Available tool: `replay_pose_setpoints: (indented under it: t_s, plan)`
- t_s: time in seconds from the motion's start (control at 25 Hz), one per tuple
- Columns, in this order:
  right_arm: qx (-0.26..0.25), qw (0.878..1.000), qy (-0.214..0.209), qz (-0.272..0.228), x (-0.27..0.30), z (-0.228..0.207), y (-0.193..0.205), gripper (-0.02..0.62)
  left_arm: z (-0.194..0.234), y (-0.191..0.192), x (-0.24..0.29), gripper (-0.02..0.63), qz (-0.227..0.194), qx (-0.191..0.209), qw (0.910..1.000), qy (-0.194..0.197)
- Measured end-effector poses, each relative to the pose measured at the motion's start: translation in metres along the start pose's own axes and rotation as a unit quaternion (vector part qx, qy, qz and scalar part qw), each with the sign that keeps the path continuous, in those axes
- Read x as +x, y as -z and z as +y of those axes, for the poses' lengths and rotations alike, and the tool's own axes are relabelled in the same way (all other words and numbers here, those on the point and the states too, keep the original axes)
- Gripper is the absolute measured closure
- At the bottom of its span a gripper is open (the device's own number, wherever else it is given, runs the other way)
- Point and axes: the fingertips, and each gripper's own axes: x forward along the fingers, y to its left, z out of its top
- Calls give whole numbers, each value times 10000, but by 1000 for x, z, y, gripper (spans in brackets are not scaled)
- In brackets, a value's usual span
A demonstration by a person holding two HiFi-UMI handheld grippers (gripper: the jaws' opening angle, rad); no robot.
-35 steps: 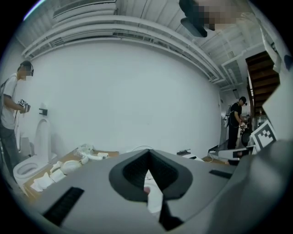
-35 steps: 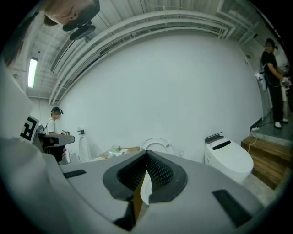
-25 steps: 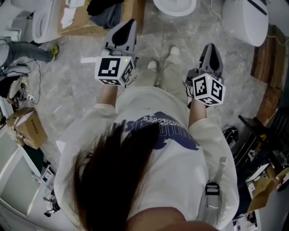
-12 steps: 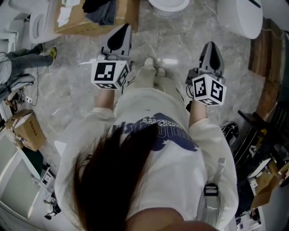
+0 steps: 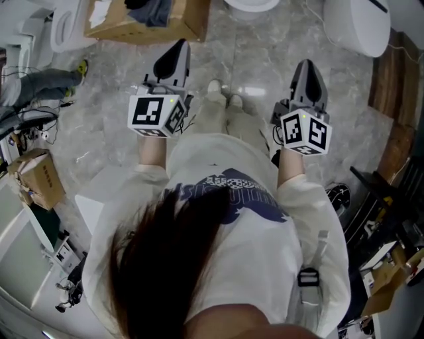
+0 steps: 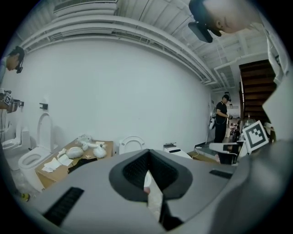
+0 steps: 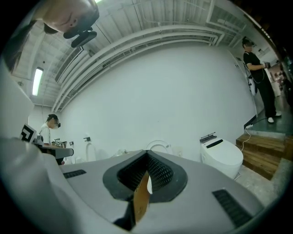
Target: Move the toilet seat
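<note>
Left tool (image 5: 175,56) and right tool (image 5: 307,71) are pinched shut, empty — unopened, they'd bump the seat (image 6: 132,142), not grip.

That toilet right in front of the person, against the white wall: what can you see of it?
The toilet is white and glossy, ceramic by its look. The head view shows only the bowl's front rim, on the grey marbled floor. In both gripper views its oval seat stands raised, upright against the wall; the rest is hidden behind the jaws. Nothing seen touches it.
</note>
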Motion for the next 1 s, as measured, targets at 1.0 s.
replay_pose_setpoints:
  t_s: [1.0]
  plan:
    - [-1063,9912,145,-773,-77,158,-6,584,17,-42,-114,609,-1613,911,9827,-72]
